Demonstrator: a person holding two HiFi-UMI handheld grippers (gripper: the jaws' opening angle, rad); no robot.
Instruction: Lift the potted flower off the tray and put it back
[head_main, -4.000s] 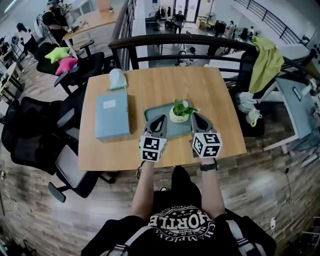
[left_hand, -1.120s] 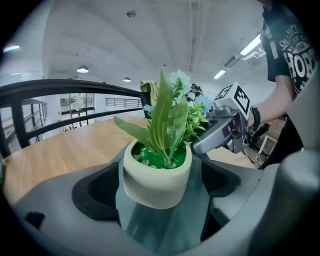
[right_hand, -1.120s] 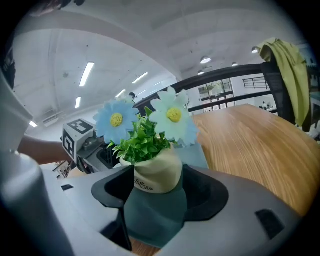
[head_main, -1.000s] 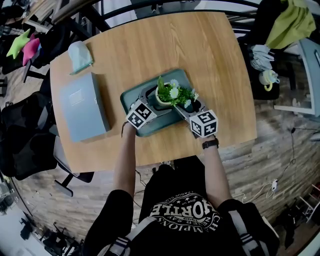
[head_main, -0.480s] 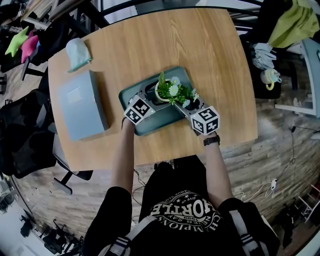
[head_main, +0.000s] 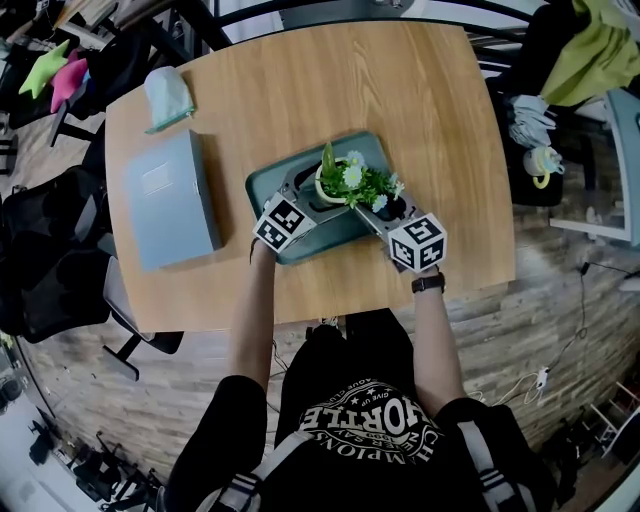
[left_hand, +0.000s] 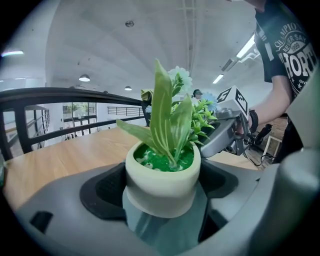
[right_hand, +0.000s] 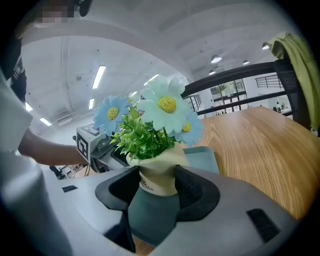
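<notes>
The potted flower (head_main: 340, 182), a cream pot with green leaves and pale blue daisies, is over the teal tray (head_main: 272, 186) in the middle of the wooden table. My left gripper (head_main: 308, 192) reaches in from the left, and its pads press on both sides of the pot (left_hand: 161, 181). My right gripper (head_main: 378, 206) comes from the right; its jaws have been closing over the last second, and both black pads now press on the pot (right_hand: 157, 175). The tray shows under the pot (right_hand: 202, 157). I cannot tell whether the pot is raised off it.
A flat grey-blue box (head_main: 172, 200) lies on the table to the left of the tray, with a pale green pouch (head_main: 166, 95) behind it. Black chairs (head_main: 50, 250) stand at the left edge. A dark railing and a chair with yellow-green cloth (head_main: 600, 50) are at the back right.
Four seconds ago both grippers hung at the tray's near edge, short of the pot. Since one second ago they have stayed round it, barely shifting.
</notes>
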